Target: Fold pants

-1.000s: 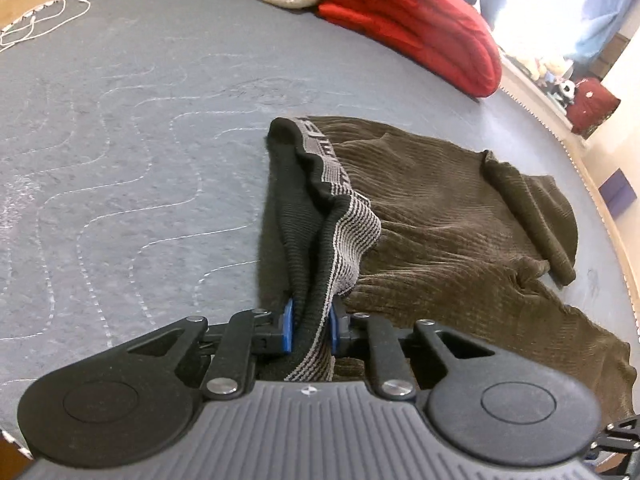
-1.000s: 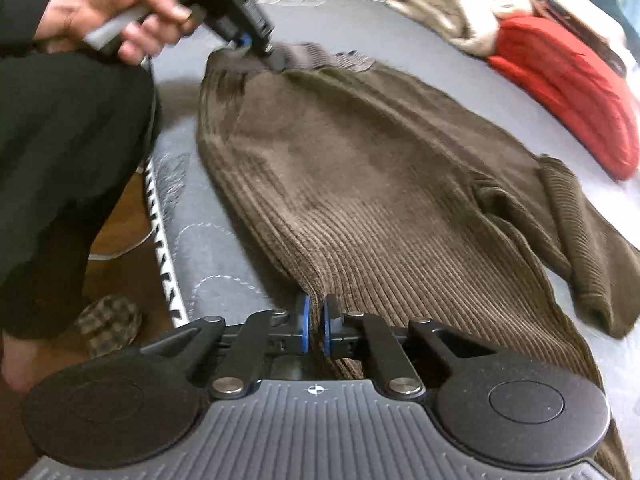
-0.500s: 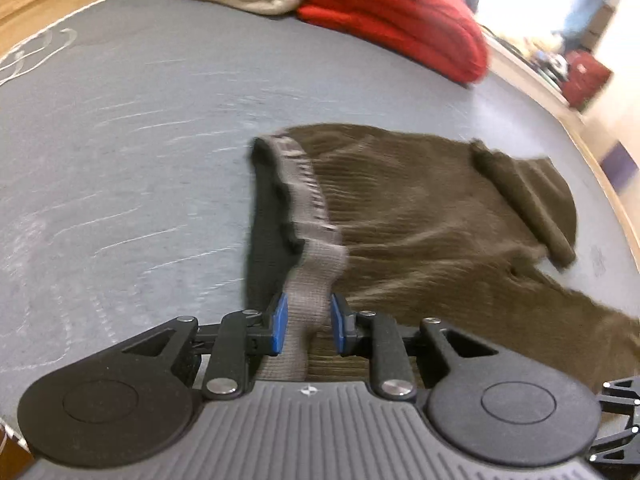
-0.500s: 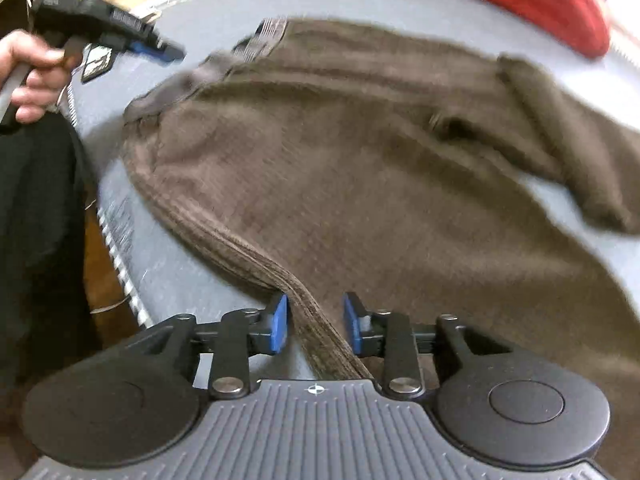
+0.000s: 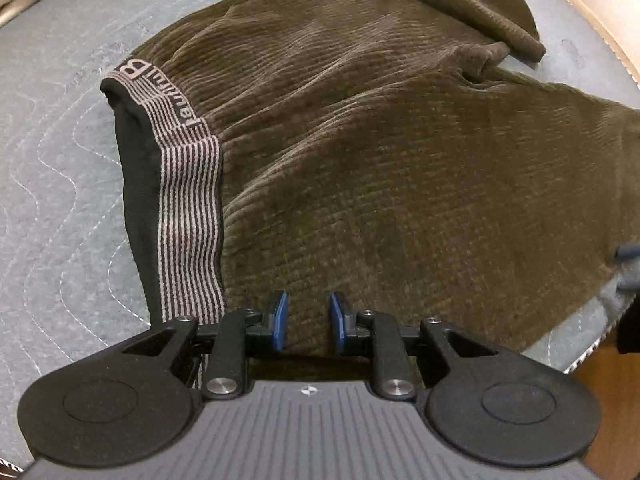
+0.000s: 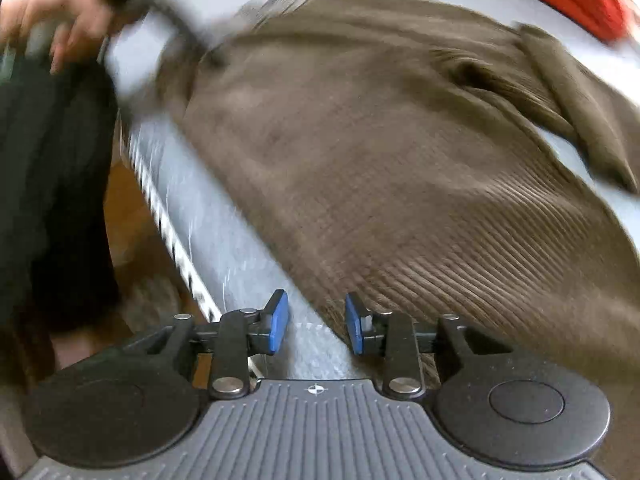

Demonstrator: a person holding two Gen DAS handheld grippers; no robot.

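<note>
Pants (image 5: pixel 380 168) now out from between both grippers' parted fingers (image 5: pixel 279 322).

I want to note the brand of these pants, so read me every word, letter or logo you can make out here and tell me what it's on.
"B": large letter on the striped waistband of the brown pants, left wrist view.
Smaller dark lettering beside the "B" on that waistband: sideways and too distorted to read.
Small round cross mark on each gripper body: a symbol, not text.
Right wrist view: too blurred, no text readable.
</note>
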